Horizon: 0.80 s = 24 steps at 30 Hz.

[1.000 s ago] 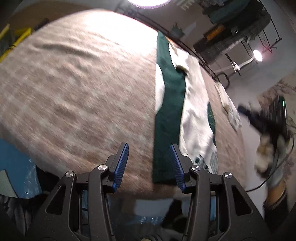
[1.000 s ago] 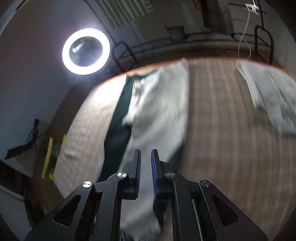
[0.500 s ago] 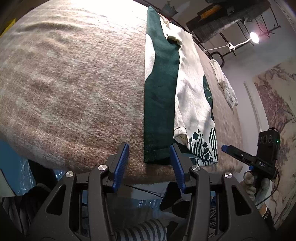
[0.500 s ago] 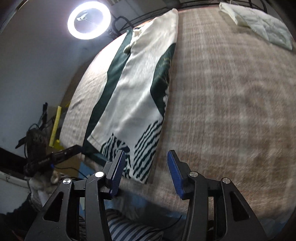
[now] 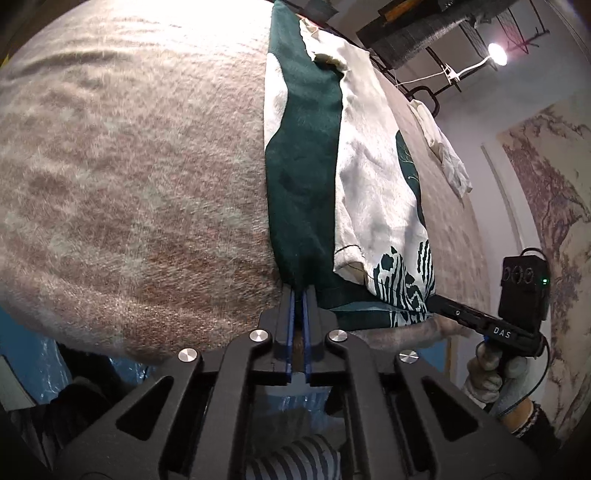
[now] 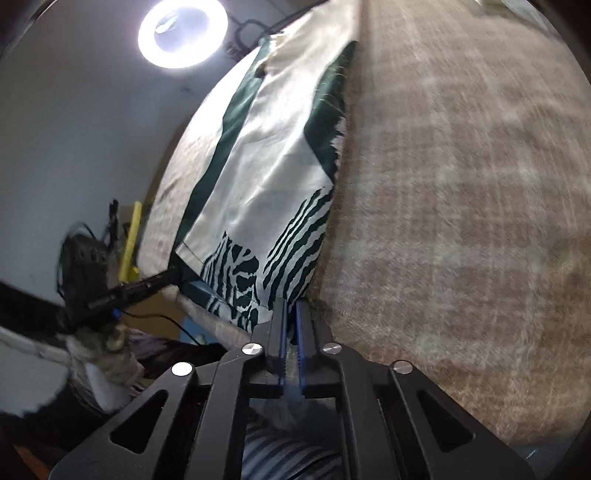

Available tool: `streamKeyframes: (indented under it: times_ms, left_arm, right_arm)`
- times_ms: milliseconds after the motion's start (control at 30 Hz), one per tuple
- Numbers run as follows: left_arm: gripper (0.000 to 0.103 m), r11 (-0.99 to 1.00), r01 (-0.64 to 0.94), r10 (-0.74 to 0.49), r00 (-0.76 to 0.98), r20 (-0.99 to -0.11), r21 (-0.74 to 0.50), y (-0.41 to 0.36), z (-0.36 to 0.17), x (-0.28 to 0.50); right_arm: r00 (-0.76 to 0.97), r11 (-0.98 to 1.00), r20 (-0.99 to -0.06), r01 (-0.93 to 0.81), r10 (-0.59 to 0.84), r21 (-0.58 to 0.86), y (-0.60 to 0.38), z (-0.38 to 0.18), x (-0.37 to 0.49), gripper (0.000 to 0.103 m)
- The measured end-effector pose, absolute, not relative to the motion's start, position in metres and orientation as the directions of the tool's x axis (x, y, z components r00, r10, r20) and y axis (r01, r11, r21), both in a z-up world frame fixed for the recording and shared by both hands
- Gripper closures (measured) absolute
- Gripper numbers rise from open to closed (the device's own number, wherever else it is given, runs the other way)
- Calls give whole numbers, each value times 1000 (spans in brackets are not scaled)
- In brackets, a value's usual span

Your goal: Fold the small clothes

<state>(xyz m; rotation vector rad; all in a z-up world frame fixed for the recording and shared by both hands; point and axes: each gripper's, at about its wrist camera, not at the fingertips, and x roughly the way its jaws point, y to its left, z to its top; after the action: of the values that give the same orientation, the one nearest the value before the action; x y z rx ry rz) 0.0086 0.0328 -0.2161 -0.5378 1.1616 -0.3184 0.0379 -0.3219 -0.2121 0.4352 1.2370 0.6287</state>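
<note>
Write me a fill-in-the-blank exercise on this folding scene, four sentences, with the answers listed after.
1. The left gripper is ____ on the near hem of the green and white garment.
2. The right gripper pinches the garment's corner printed with dark ____.
3. The garment lies on a ____ blanket with a plaid pattern.
4. Far along the blanket, apart from the garment, lies a crumpled ____ cloth.

Missing words: shut; stripes; brown; white

Ring light point(image 6: 183, 31) glare, blurred edges
</note>
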Motion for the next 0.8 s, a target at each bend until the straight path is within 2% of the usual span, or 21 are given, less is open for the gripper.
streamKeyframes:
  times_ms: [67, 233, 467, 667, 800]
  left_arm:
    - [103, 817, -46, -516, 387, -764, -575, 38, -210, 5]
    - [103, 829, -37, -499, 400, -769, -557, 42, -203, 4]
    - [103, 821, -61, -510, 369, -777, -568, 42, -212, 7]
    - [103, 809, -42, -527, 392, -754, -586, 47, -186, 25]
    - [103, 815, -23, -519, 415, -747, -579, 46, -166, 49]
  right_arm:
    - [204, 764, -738, -224, 644, 605, -320, -205, 33, 102]
    - [247, 709, -665, -205, 705, 675, -333, -181, 26, 103]
    - [173, 741, -720, -169, 672, 650, -316, -202, 34, 103]
    - [224, 677, -645, -119, 731, 726, -324, -184, 50, 103]
    - [273, 679, -633, -119, 724, 725, -328, -167, 73, 103]
